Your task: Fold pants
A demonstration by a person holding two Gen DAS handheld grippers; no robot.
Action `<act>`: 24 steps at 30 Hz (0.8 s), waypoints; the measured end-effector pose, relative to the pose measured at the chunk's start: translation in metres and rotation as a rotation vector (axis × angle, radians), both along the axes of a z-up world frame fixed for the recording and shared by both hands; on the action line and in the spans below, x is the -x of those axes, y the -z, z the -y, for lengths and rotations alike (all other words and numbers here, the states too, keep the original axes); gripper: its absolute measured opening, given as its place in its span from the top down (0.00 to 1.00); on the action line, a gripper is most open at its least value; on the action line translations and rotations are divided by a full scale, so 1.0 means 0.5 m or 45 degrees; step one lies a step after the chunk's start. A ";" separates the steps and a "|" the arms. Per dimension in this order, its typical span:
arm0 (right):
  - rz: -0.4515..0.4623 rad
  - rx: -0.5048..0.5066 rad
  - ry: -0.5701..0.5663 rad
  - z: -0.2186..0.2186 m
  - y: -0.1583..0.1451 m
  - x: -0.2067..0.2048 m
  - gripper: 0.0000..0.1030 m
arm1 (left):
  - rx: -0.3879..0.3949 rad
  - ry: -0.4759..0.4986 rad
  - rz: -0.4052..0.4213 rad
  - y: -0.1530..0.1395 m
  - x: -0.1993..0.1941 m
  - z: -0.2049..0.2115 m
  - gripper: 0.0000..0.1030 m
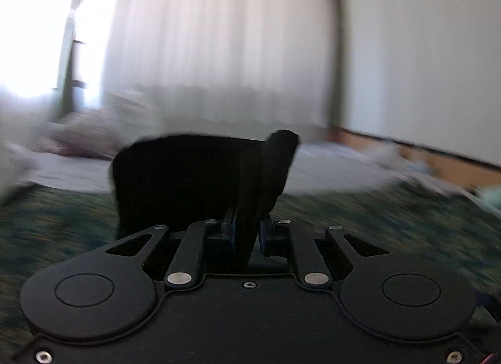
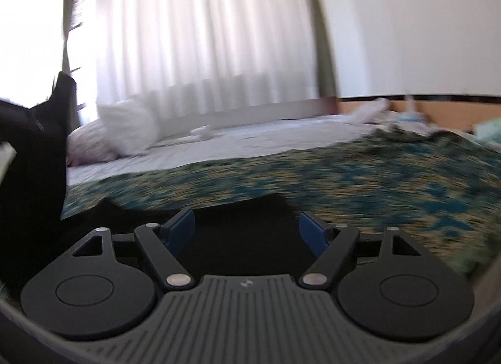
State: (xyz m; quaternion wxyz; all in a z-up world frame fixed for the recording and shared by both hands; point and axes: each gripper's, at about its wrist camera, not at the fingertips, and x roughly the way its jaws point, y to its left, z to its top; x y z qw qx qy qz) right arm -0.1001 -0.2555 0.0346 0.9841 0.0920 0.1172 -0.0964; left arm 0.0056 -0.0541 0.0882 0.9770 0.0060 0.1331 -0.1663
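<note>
The black pants (image 1: 188,182) are held up off the bed by my left gripper (image 1: 247,235), whose blue-padded jaws are shut on a fold of the cloth. The fabric stands up in front of the left wrist camera and hides the fingertips. In the right wrist view my right gripper (image 2: 247,232) is open with its blue pads (image 2: 180,229) wide apart, just above a flat part of the black pants (image 2: 238,238) on the bed. The lifted part of the pants (image 2: 34,151) rises at the far left. Both views are motion blurred.
The bed has a green and gold patterned blanket (image 2: 344,176) and a white sheet (image 2: 250,138) behind it. White pillows (image 2: 128,126) lie at the head. White curtains (image 2: 200,35), a bright window and a wooden headboard (image 2: 438,113) stand beyond.
</note>
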 end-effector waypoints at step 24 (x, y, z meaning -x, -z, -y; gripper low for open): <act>-0.088 -0.177 -0.048 0.005 0.048 -0.027 0.18 | -0.132 -0.023 -0.229 0.092 0.054 -0.035 0.72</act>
